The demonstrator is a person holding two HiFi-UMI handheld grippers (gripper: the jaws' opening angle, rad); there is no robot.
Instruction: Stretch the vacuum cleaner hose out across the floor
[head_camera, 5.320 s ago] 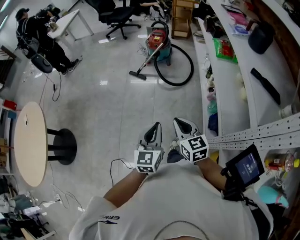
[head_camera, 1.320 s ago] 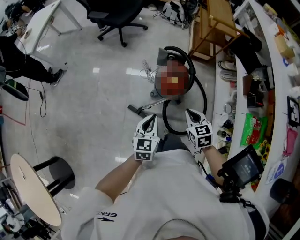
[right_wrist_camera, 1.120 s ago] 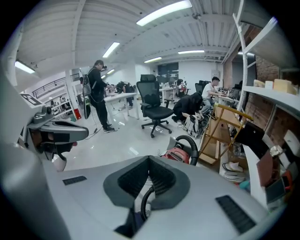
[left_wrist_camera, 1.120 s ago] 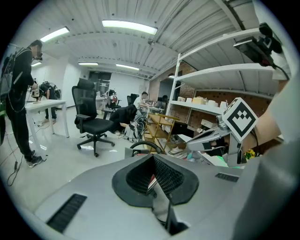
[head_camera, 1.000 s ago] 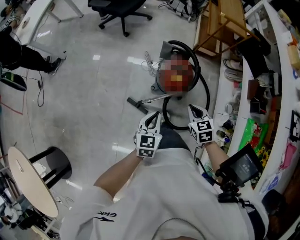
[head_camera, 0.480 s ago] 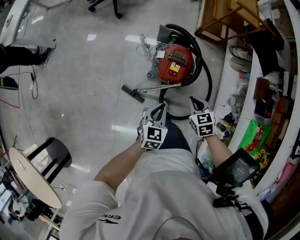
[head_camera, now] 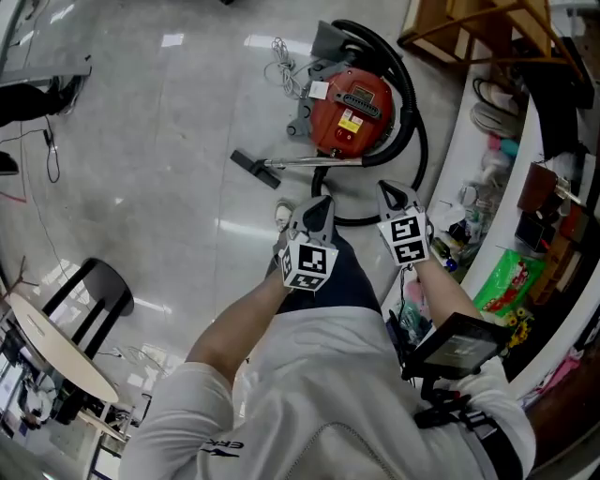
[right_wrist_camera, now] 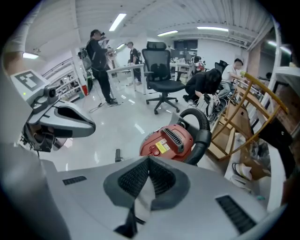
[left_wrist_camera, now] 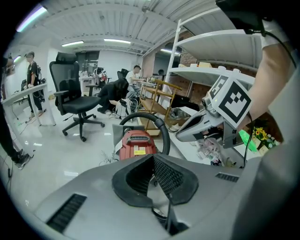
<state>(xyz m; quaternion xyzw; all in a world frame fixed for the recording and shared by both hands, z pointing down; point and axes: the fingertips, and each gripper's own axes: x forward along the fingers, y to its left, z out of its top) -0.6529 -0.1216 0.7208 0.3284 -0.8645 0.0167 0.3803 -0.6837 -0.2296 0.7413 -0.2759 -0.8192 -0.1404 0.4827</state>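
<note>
A red canister vacuum cleaner [head_camera: 352,108] stands on the grey floor, and its black hose [head_camera: 418,141] loops round its right side and curls back toward me. The silver wand [head_camera: 314,161] ends in a black floor nozzle [head_camera: 246,165] at the left. My left gripper [head_camera: 318,203] is shut and empty, just short of the hose's near bend. My right gripper [head_camera: 390,191] is also shut and empty, beside that bend. In the left gripper view the vacuum cleaner [left_wrist_camera: 136,145] and hose [left_wrist_camera: 157,126] lie beyond the closed jaws. The right gripper view shows the vacuum cleaner [right_wrist_camera: 166,139] likewise.
Cluttered shelving [head_camera: 539,178] runs along the right, with a wooden rack [head_camera: 469,19] behind the vacuum. A white cable bundle [head_camera: 281,56] lies left of the canister. A black stool [head_camera: 94,286] and round table [head_camera: 42,352] stand at the left. An office chair [left_wrist_camera: 77,101] and people are farther off.
I have come up to the vacuum, which was far across the room. Both grippers have sunk toward the floor near the hose. Both jaws stay shut.
</note>
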